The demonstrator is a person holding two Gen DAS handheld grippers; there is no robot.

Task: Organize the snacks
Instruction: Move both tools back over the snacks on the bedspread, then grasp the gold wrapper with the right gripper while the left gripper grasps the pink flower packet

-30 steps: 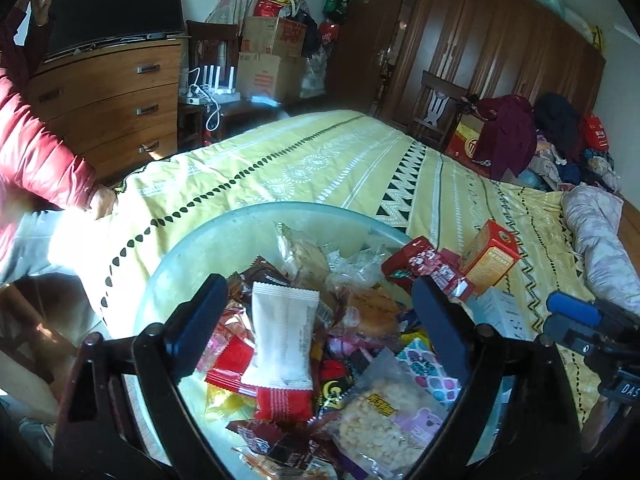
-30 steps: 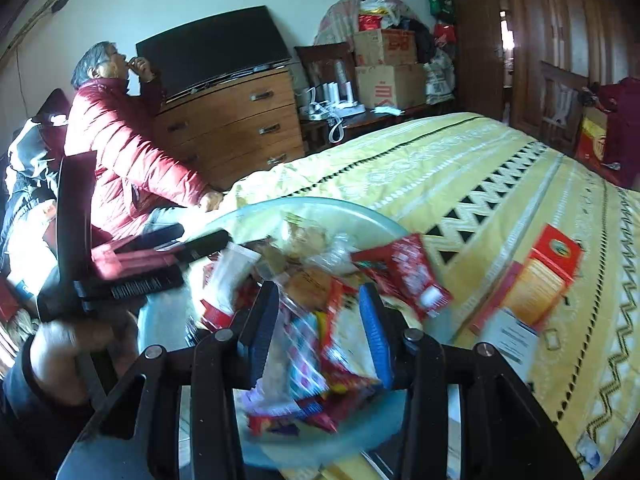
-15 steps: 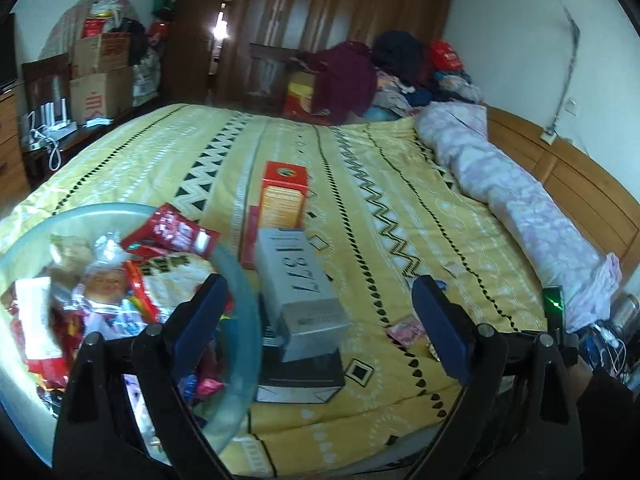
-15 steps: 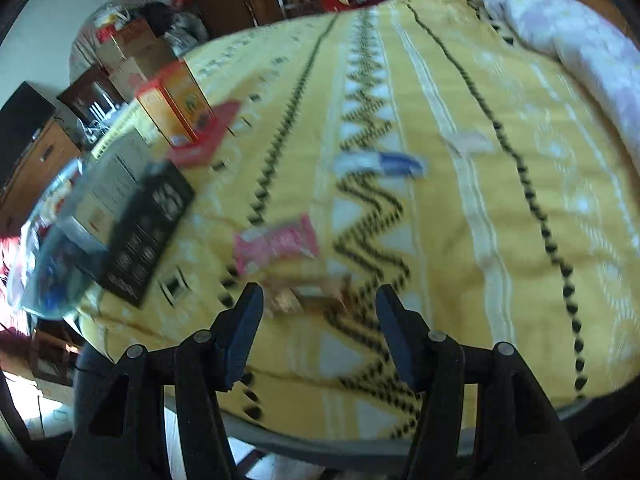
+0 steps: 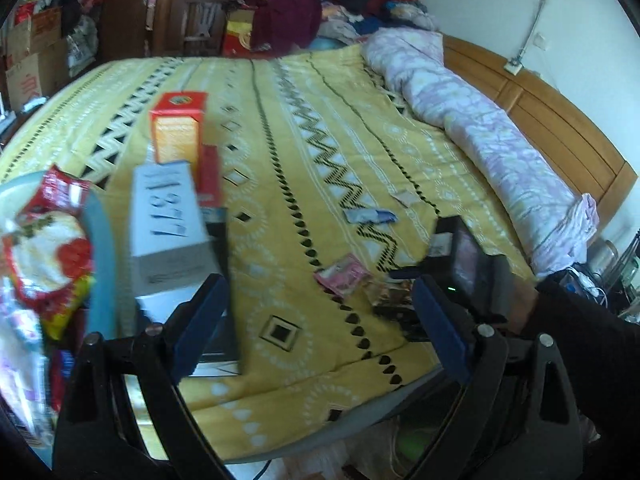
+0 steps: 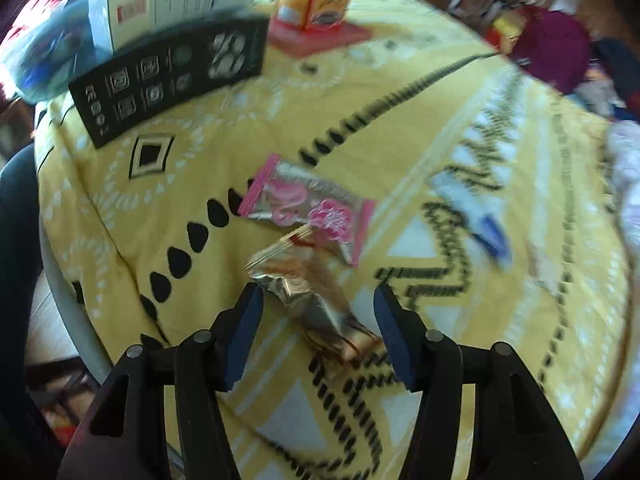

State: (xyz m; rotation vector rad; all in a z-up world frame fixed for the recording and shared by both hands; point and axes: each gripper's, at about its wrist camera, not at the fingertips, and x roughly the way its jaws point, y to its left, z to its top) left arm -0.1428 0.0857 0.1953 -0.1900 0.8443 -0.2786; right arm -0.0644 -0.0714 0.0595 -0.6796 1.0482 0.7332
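My right gripper (image 6: 318,320) is open, its jaws either side of a gold-brown snack packet (image 6: 316,300) on the yellow bedspread. A pink snack packet (image 6: 308,212) lies just beyond it, and a blue-white packet (image 6: 476,216) further right. In the left wrist view my left gripper (image 5: 320,316) is open and empty above the bed edge. The pale blue bowl (image 5: 100,240) full of snack packets (image 5: 44,248) is at the far left. The pink packet (image 5: 344,276) and the blue-white packet (image 5: 370,215) lie ahead, with the right gripper's body (image 5: 468,268) beside them.
A grey box marked 1377 (image 5: 168,228) sits on a black box (image 6: 172,76) beside the bowl, with an orange box (image 5: 178,128) on a red one behind. A rolled lilac quilt (image 5: 480,136) lies along the wooden headboard. Clothes pile up at the back.
Both grippers swung right, away from the bowl. My right gripper came down over the gold-brown packet, which now lies between its jaws. My left view now faces the loose packets.
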